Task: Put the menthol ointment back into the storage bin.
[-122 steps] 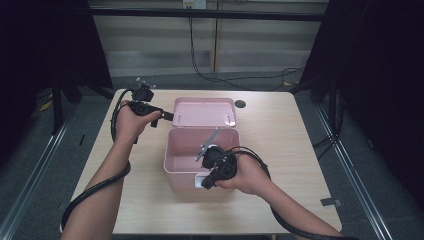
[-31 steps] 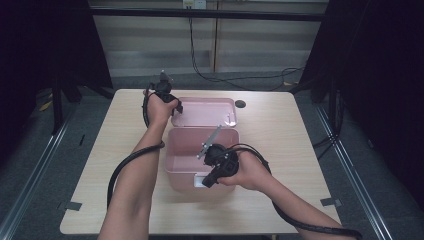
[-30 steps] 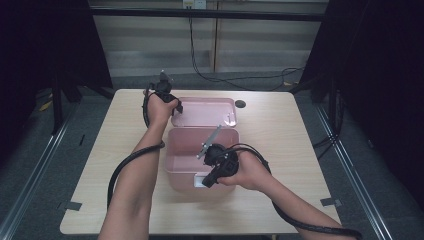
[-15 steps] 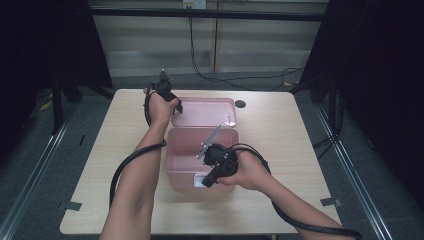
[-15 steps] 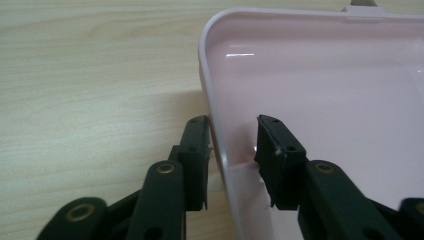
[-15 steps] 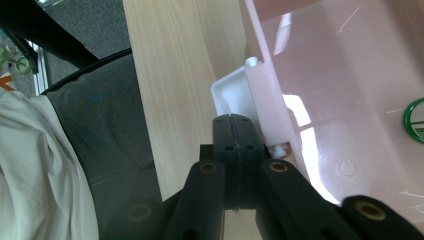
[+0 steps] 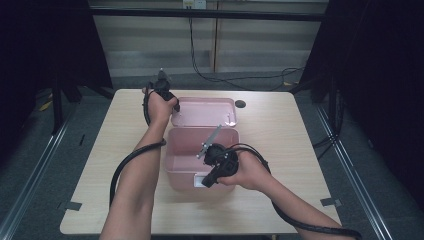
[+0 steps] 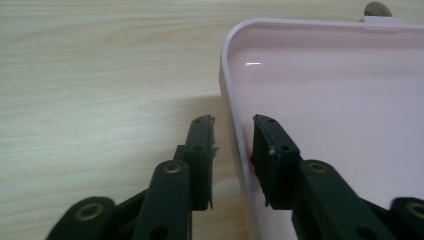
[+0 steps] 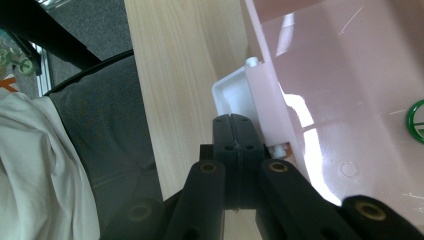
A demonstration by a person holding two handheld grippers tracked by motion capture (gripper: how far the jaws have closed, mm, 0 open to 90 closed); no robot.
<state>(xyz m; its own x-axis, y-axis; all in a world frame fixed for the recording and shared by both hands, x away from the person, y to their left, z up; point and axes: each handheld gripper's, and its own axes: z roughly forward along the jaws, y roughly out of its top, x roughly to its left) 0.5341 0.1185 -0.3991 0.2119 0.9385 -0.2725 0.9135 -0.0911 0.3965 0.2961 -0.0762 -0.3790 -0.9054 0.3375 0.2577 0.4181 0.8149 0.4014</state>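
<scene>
Left hand-held gripper [image 8: 232, 145]: jaws closing astride lid [image 7: 205, 111] rim, at the box's [image 7: 186, 152] 12 o'clock.
Right hand-held gripper [image 9: 238, 130]: jaws together beside white latch [image 9: 231, 92].

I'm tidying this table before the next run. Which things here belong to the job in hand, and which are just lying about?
In the job:
- pink box
- its open lid
- white latch
- left tool, jaws astride the lid's rim, just been closing
- right tool, shut by the latch

Lying about:
- green ring in the box
- floor cable
</scene>
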